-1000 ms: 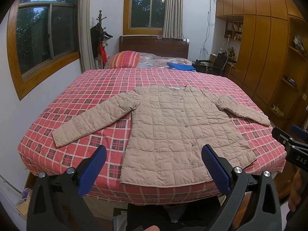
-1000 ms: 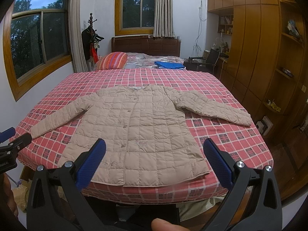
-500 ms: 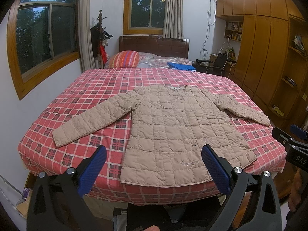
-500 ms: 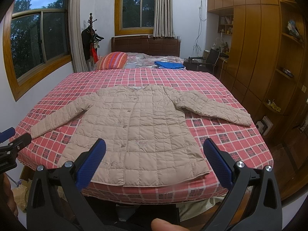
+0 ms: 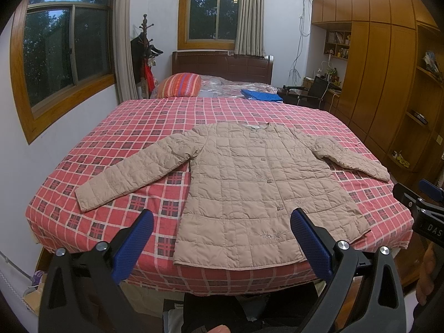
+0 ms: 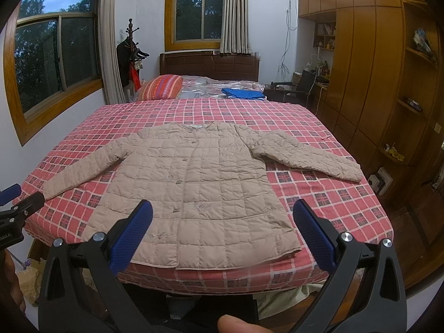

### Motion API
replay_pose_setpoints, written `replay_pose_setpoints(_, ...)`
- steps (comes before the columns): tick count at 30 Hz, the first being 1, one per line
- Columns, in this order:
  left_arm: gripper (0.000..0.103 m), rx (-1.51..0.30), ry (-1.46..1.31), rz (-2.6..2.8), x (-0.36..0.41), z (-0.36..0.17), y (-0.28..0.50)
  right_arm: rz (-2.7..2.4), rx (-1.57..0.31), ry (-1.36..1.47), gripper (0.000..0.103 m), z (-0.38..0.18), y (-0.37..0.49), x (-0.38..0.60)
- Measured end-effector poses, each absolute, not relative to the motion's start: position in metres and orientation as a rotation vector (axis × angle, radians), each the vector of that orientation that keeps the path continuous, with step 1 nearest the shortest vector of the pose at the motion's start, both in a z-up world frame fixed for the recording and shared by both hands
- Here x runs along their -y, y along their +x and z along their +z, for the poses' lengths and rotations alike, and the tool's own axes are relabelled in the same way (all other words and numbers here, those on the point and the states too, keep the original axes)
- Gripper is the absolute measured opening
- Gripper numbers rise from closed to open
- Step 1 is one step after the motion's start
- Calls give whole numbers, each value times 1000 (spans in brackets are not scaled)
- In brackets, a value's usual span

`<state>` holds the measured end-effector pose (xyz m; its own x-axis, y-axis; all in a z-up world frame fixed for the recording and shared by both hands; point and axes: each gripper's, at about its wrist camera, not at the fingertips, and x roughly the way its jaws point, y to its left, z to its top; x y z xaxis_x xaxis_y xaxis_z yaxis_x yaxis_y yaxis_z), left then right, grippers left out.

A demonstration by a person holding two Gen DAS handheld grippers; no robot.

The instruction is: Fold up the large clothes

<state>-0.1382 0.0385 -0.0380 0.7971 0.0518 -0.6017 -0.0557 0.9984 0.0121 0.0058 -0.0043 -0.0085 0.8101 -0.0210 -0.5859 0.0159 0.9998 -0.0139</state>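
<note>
1. Jacket [image 5: 249, 194]: beige, quilted, lying flat and front up on the bed [image 5: 133, 122], buttoned, both sleeves spread toward the side edges. Its hem lies along the near edge; its collar points toward the headboard [image 5: 222, 63].
2. Bed: covered by a red checked sheet. Past its far edge lie a striped pillow [image 5: 179, 85] and a folded blue cloth [image 5: 260, 95].
3. Left gripper [image 5: 222, 238]: fingers spread wide, nothing between the blue pads [image 5: 133, 245]. It hovers off the near edge, aimed at the hem left of centre, apart from the fabric.
4. Right gripper [image 6: 222, 236]: likewise released and empty, held off the near edge and aimed at the hem right of centre, not touching it.
5. Left view only: the left sleeve shows its full length, with the cuff close to the bed's left edge; the right gripper's tip enters at the right margin beside the bed's near right corner.
6. Right view only: the right sleeve [image 6: 305, 158] shows whole, its cuff near the right edge; the left gripper's tip appears at the left margin by the near left corner. A socket [image 6: 381, 183] on the floor also shows.
7. Surroundings: windows [image 5: 63, 52] on the left wall, a wardrobe [image 5: 388, 83] on the right.
</note>
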Motion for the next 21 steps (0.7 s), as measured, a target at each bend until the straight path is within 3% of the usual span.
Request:
replay_pose_setpoints(7, 99, -665, -58, -62, -41, -66, -105, -53, -689, 78, 101, -36, 52, 59)
replay_pose_setpoints(15, 99, -652, -86, -174, -34, -85, -53, -143, -820, 535, 99, -99, 126, 234)
replay_pose_setpoints(17, 99, -657, -71, -184, -30, -87, -42, -151, -809, 676, 93, -118, 134, 276)
replay_pose_setpoints(19, 99, -664, -56, -188, -26, -89, -30, -170, -804, 779, 66, -135, 142, 311)
replay_pose_setpoints(21, 99, -672, -50, -202, -22, -91, -22, -185, -797, 906, 59, -158, 154, 350)
